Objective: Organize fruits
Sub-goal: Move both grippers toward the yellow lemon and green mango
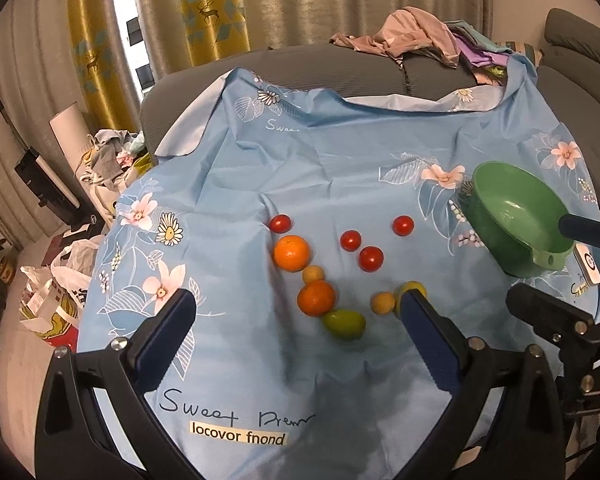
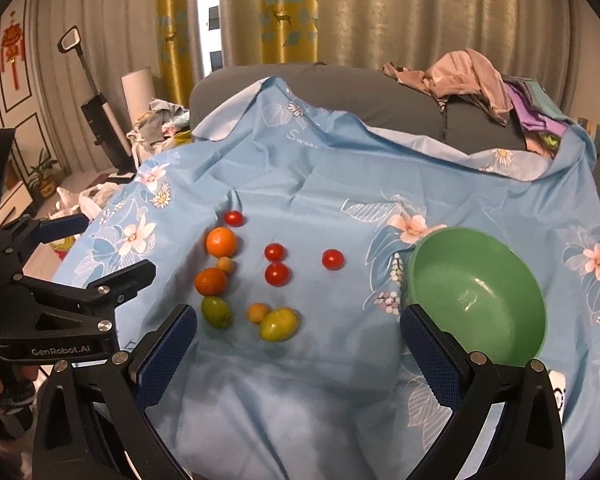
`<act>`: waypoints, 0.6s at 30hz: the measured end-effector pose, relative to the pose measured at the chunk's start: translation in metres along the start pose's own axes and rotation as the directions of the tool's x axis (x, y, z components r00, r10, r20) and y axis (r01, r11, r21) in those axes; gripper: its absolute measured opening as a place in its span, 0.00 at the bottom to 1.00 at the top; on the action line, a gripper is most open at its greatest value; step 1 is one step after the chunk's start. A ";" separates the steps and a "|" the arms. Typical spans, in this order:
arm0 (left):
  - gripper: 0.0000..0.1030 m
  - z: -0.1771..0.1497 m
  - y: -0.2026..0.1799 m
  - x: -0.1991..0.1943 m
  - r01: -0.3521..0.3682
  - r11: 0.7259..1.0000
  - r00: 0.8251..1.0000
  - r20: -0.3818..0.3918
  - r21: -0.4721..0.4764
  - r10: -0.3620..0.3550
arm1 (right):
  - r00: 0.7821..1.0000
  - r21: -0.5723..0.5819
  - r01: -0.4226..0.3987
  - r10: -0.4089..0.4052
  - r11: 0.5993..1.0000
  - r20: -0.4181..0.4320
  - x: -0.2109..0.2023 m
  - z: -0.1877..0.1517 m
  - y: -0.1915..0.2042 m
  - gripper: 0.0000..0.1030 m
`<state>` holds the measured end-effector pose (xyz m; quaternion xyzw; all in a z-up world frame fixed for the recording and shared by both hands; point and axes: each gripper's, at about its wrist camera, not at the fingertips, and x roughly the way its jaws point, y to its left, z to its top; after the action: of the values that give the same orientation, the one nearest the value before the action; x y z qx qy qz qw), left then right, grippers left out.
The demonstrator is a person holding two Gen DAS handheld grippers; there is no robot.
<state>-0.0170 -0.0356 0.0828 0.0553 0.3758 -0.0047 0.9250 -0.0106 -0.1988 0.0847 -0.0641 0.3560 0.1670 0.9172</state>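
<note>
Fruit lies loose on a blue flowered cloth (image 1: 320,168): two oranges (image 1: 292,253) (image 1: 316,298), several red cherry tomatoes (image 1: 371,258), two small yellow fruits (image 1: 383,303), and two green-yellow fruits (image 1: 344,323) (image 2: 278,323). An empty green bowl (image 2: 478,294) sits at the right; it also shows in the left wrist view (image 1: 516,220). My left gripper (image 1: 300,320) is open and empty, above the near fruit. My right gripper (image 2: 298,332) is open and empty, between the fruit and the bowl.
The cloth covers a grey sofa (image 2: 340,84) with a pile of clothes (image 2: 472,76) on its back right. The floor at the left holds plastic bags (image 1: 64,276), laundry and a vacuum cleaner (image 2: 100,116). Curtains hang behind.
</note>
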 end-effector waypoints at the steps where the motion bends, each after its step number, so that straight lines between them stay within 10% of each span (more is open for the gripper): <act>1: 0.99 0.000 -0.001 0.000 0.001 1.000 1.000 0.000 0.002 -0.001 | 1.000 0.001 -0.001 0.001 1.000 0.000 0.000 -0.001 0.000 0.99; 18: 0.99 -0.005 0.000 -0.002 0.010 1.000 1.000 -0.004 0.003 -0.010 | 1.000 -0.004 -0.001 0.001 1.000 0.000 -0.002 -0.003 0.001 0.99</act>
<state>-0.0221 -0.0356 0.0800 0.0548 0.3780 -0.0098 0.9241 -0.0143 -0.1992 0.0842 -0.0656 0.3556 0.1680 0.9171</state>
